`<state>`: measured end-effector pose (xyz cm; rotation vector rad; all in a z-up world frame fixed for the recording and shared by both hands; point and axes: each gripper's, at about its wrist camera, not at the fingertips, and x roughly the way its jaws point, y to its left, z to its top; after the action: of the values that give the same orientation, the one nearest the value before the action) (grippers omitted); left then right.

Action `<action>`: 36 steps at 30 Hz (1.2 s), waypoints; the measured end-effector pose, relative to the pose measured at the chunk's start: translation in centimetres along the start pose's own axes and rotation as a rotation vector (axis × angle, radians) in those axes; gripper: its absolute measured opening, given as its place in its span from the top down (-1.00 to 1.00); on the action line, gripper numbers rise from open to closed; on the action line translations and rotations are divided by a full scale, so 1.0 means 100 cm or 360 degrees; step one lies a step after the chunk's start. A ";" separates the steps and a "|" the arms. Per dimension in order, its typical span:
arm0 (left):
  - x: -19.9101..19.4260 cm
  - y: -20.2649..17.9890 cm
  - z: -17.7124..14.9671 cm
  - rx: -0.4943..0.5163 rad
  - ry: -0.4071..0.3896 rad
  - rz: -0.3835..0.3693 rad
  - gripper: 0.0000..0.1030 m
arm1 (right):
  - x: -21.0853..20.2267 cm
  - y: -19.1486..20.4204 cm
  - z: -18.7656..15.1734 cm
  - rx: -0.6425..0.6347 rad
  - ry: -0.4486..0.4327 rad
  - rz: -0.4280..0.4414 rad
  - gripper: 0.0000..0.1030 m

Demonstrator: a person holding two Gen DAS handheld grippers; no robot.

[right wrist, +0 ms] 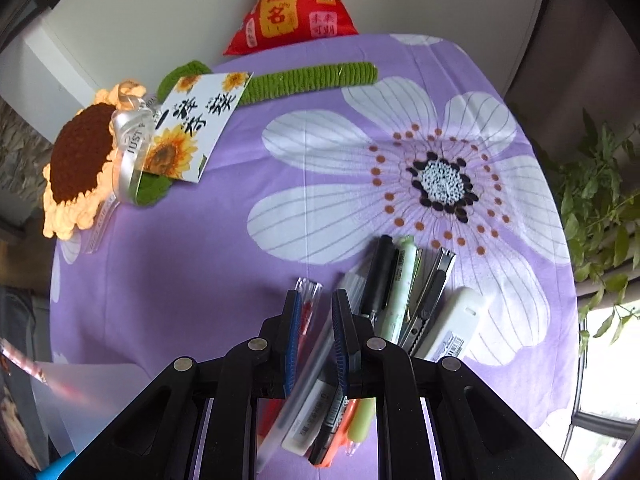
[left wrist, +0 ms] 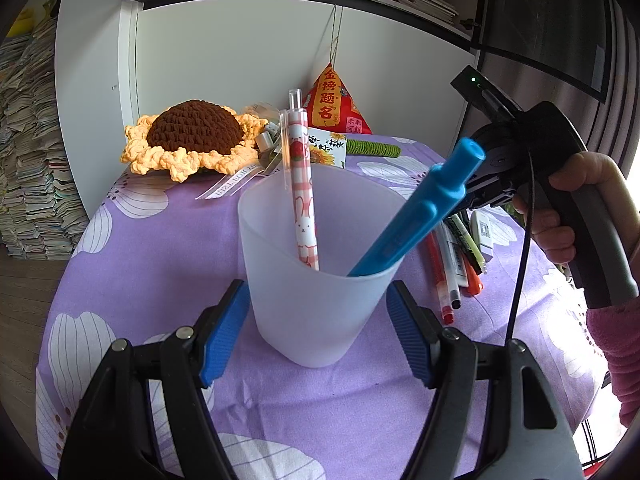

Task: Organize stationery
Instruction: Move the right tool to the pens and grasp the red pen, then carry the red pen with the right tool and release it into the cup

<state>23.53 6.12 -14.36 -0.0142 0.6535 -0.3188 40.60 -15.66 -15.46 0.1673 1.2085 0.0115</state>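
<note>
- At the centre of the left wrist view, a frosted cup [left wrist: 316, 276] is clamped between the blue pads of the left gripper [left wrist: 318, 330].
- A pink checked pen [left wrist: 302, 196] and a blue pen [left wrist: 416, 212] are held inside it.
- Low in the right wrist view, the right gripper [right wrist: 316, 300] is closed on a translucent pen [right wrist: 316, 356] in the pile of pens [right wrist: 400, 300] on the purple cloth [right wrist: 240, 280].

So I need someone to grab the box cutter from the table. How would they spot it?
On the purple flowered cloth, find the heap of pens below the big white flower. The box cutter lies between a pale green pen and a white case; it alone is flat, with metal rails.
</note>
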 end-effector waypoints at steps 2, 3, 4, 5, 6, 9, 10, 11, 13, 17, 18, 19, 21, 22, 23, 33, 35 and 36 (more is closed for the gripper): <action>0.000 0.000 0.000 -0.0001 0.0000 -0.0001 -0.36 | 0.003 0.002 0.002 -0.0003 0.0009 -0.0003 0.72; 0.000 0.000 0.000 -0.0001 0.0001 -0.0001 -0.36 | 0.004 0.004 0.004 -0.0007 0.0013 -0.0006 0.72; 0.000 0.000 0.000 -0.0001 0.0000 -0.0001 -0.36 | 0.006 0.006 0.006 -0.0011 0.0023 -0.0008 0.72; 0.000 0.000 0.000 -0.0001 0.0000 -0.0001 -0.36 | 0.008 0.008 0.007 -0.0011 0.0037 -0.0003 0.72; 0.000 0.000 0.000 -0.0001 0.0000 -0.0001 -0.36 | 0.010 0.011 0.008 -0.0012 0.0059 0.0013 0.72; 0.000 0.000 0.000 -0.0001 0.0001 -0.0001 -0.36 | 0.020 0.019 0.011 -0.0036 0.0124 0.0029 0.72; 0.000 0.000 0.000 -0.0001 0.0001 -0.0001 -0.36 | 0.022 0.020 0.011 -0.0027 0.0124 0.0025 0.72; 0.000 0.000 0.000 0.0000 0.0000 -0.0001 -0.36 | 0.023 0.021 0.013 -0.0033 0.0112 0.0012 0.72; 0.000 0.000 0.000 -0.0001 0.0001 -0.0002 -0.36 | 0.025 0.026 0.014 -0.0057 0.0098 -0.0012 0.72; 0.000 0.000 0.000 -0.0002 0.0000 -0.0002 -0.36 | 0.027 0.039 0.012 -0.0120 0.0099 0.0007 0.71; 0.000 0.000 0.000 -0.0001 0.0000 -0.0002 -0.36 | 0.027 0.039 0.011 -0.0112 0.0104 0.0043 0.71; 0.000 0.000 0.000 -0.0001 0.0001 -0.0002 -0.36 | 0.025 0.039 0.010 -0.0098 0.0097 0.0088 0.71; 0.000 0.000 0.000 -0.0001 0.0001 -0.0002 -0.36 | 0.014 0.041 0.007 -0.0093 0.0035 0.0134 0.71; 0.000 0.000 0.000 -0.0001 0.0001 -0.0002 -0.36 | 0.007 0.041 0.005 -0.0101 0.0004 0.0148 0.71; 0.000 0.000 0.000 -0.0001 0.0001 -0.0001 -0.36 | -0.001 0.042 0.002 -0.0115 -0.0029 0.0164 0.71; 0.000 0.000 0.000 -0.0001 0.0001 -0.0002 -0.36 | -0.090 0.048 -0.033 -0.0246 -0.0335 0.0297 0.71; 0.000 0.000 0.000 -0.0002 0.0001 -0.0003 -0.36 | -0.107 0.048 -0.041 -0.0272 -0.0395 0.0317 0.71; 0.000 0.000 0.000 -0.0002 0.0001 -0.0003 -0.36 | -0.118 0.049 -0.047 -0.0286 -0.0437 0.0322 0.71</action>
<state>23.54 6.10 -14.38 -0.0156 0.6543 -0.3201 32.39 -11.40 -5.40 0.1280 0.9073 0.2651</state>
